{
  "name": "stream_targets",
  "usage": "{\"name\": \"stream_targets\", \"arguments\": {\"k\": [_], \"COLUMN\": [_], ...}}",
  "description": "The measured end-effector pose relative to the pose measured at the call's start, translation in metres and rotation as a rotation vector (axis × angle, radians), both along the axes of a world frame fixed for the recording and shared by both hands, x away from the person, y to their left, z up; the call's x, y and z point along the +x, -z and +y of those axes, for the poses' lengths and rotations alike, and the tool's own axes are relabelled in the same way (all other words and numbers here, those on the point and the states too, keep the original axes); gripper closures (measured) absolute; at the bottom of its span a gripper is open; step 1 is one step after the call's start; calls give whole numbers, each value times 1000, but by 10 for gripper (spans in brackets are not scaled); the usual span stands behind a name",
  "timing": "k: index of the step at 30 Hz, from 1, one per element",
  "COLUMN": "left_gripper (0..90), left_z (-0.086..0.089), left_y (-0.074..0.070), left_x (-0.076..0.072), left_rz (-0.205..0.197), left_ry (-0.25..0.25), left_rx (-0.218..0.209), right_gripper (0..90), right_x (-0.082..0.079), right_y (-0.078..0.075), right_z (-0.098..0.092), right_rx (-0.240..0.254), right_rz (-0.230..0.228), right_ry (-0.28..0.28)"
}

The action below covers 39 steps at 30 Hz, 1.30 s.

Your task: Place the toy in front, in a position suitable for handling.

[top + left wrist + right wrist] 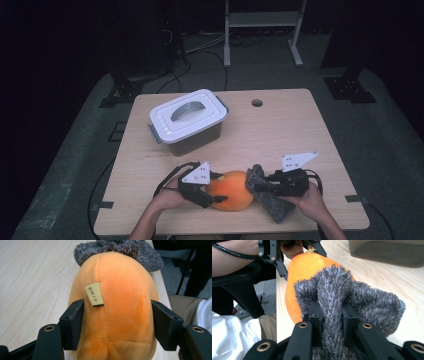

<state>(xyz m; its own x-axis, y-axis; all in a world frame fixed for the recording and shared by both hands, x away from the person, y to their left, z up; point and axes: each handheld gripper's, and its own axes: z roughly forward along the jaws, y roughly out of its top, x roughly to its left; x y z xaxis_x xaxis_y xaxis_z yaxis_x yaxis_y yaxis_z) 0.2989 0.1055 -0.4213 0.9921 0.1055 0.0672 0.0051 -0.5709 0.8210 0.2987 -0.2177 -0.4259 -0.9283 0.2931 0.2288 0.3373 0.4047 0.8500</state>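
The orange plush (231, 196) is gripped by the left gripper (216, 192) (a paper tag (94, 294) faces up). Beside the plush, a grey fuzzy cloth (267, 197) is pinched tightly by the right gripper (260, 186).

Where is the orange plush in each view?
High view: orange plush at the table's near edge, between the two grippers.
Left gripper view: it sits centre, between the black jaws.
Right gripper view: upper centre-left, behind the grey fuzzy cloth.
Shared landmark: the grey cloth touching the plush.

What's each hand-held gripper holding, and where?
Left hand-held gripper clamps the orange plush toy across its sides; right hand-held gripper pinches a fold of the grey fuzzy cloth.
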Motion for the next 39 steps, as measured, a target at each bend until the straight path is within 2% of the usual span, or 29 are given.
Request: {"name": "stream_targets", "arguments": {"k": [2, 3, 4, 5, 6, 9, 11, 12, 13, 16, 17, 19, 23, 24, 27, 29, 32, 33, 34, 35, 38, 39], "left_gripper": [326, 325, 325, 324, 323, 318, 317, 317, 317, 317, 311, 310, 310, 309, 310, 310, 298, 291, 287, 287, 287, 286], "left_z": [1, 1, 1, 1, 2, 4, 6, 7, 8, 8, 7, 6, 8, 9, 8, 7, -2, -2, -5, -5, -3, -3], "left_y": [0, 0, 1, 1, 0, 0, 1, 1, 1, 2, 2, 3, 3, 3, 2, 2, 0, 0, 0, 0, 0, 0], "left_x": [0, 0, -1, -1, -1, 0, 1, 1, 1, 1, 1, -1, -1, -1, -1, -2, -9, -9, -12, -12, -11, -11], "left_rz": [1, 1, 0, 0, 0, 2, 11, 21, 23, 22, 21, 14, 8, 13, 11, 5, -38, -38, -67, -67, -64, -60], "left_ry": [15, 15, 21, 21, 26, 25, 26, 22, 25, 35, 41, 55, 69, 68, 67, 69, 98, 98, 114, 114, 115, 112], "left_rx": [-1, -1, 1, 1, 4, 9, 4, -2, -3, -3, -1, 1, 7, 7, 7, 10, 30, 30, 40, 40, 36, 33], "right_gripper": [739, 739, 740, 740, 739, 739, 739, 740, 739, 739, 739, 739, 740, 739, 739, 738, 738, 738, 738, 738, 738, 738], "right_x": [0, 0, 1, 1, 2, 3, 3, 3, 3, 3, 2, 1, 2, 3, 1, 0, -2, -2, -3, -4, -2, -1], "right_y": [-3, -3, -7, -7, -8, 0, 2, 3, 3, 2, -3, -7, -2, 0, 0, -4, -14, -14, -16, -15, -8, -6], "right_z": [-3, -3, -3, -3, -2, 2, 2, -1, -3, -5, -3, 3, 7, 6, 2, 1, 5, 5, 9, 11, 9, 7], "right_rx": [32, 32, 71, 71, 70, 13, 7, -25, -32, -22, 3, 15, -1, -11, -36, -18, 23, 23, 12, -4, -3, -19], "right_rz": [-4, -4, -13, -13, -13, 0, 6, 2, 6, 6, -10, -24, -15, 2, 3, -9, -31, -31, -42, -43, -13, -10], "right_ry": [8, 8, 15, 15, 15, 5, 3, 16, 22, 34, 36, 29, 15, 11, 15, 16, 2, 2, -14, -19, -25, -22]}}
